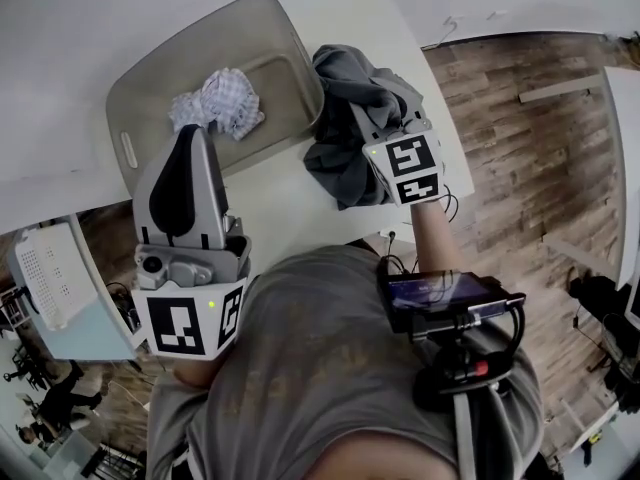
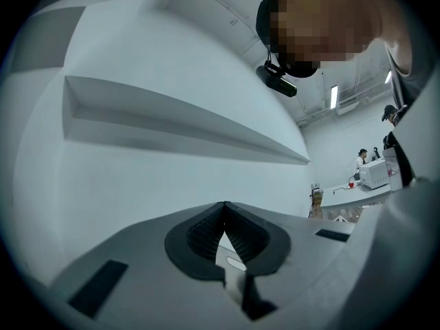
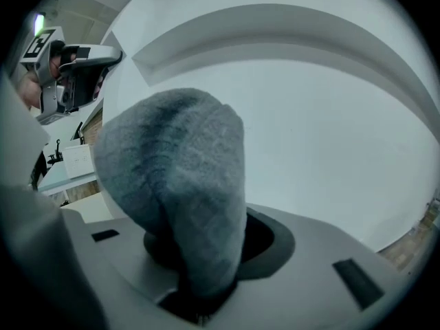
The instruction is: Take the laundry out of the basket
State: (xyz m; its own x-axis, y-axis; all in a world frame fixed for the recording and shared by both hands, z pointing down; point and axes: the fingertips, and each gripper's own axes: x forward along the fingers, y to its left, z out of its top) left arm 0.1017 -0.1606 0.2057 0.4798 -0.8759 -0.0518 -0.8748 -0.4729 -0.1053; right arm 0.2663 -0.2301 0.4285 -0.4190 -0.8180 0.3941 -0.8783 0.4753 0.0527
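A grey translucent laundry basket (image 1: 292, 68) stands on the white table (image 1: 80, 28). A white-and-blue checked cloth (image 1: 218, 103) lies crumpled inside it. Just right of the basket, a grey garment (image 1: 345, 98) is heaped on the table. My right gripper (image 1: 372, 118) reaches into that heap. In the right gripper view a fold of the grey garment (image 3: 179, 163) fills the gap of my right gripper (image 3: 203, 218), whose jaws are narrowly parted around it. My left gripper (image 1: 193, 133) is held near the basket's front edge, tilted up, shut and empty; its closed tips (image 2: 225, 205) face a white wall.
The table's right edge drops to a wooden floor (image 1: 530, 118). A white perforated box (image 1: 45, 273) sits low at the left, beside the person's body. A device on a mount (image 1: 445, 296) hangs at the person's chest. Other people stand far off across the room (image 2: 362, 158).
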